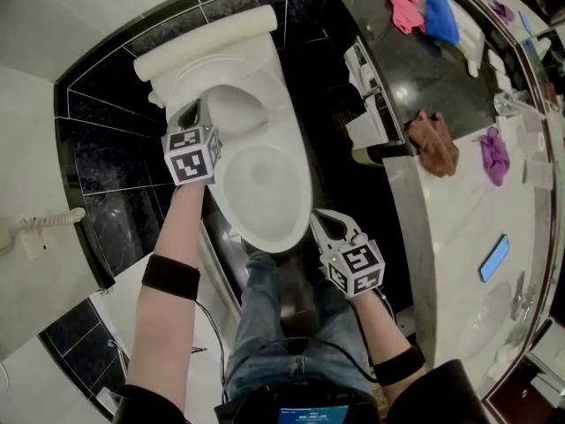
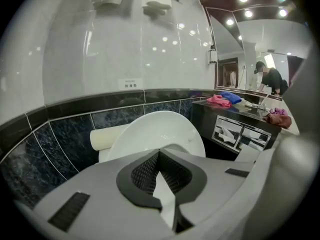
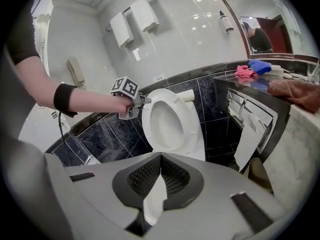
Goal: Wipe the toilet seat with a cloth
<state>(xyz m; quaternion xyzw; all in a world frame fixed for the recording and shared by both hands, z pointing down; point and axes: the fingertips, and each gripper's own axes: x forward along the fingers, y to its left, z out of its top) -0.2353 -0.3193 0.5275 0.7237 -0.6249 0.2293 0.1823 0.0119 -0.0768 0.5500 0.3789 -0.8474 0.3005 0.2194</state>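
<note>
The white toilet (image 1: 265, 193) stands open, its seat and lid (image 1: 231, 104) tipped up against the tank (image 1: 207, 42). My left gripper (image 1: 192, 113) is shut and empty at the left edge of the raised seat (image 3: 170, 116); the right gripper view shows that gripper (image 3: 141, 101) close beside the seat's rim. Whether it touches I cannot tell. In the left gripper view the shut jaws (image 2: 159, 154) point at the lid (image 2: 160, 131). My right gripper (image 1: 320, 221) is shut and empty by the bowl's front right rim. Pink (image 1: 404, 3), blue (image 1: 440, 16), brown (image 1: 433, 141) and purple (image 1: 494, 155) cloths lie on the counter.
A marble counter (image 1: 459, 228) with a blue phone (image 1: 494, 257) runs along the right. A tissue holder (image 1: 366, 73) sits in the dark cabinet front beside the toilet. A wall telephone (image 1: 40, 223) hangs at left. Towels (image 3: 132, 21) hang above. The person's legs (image 1: 282, 325) stand before the bowl.
</note>
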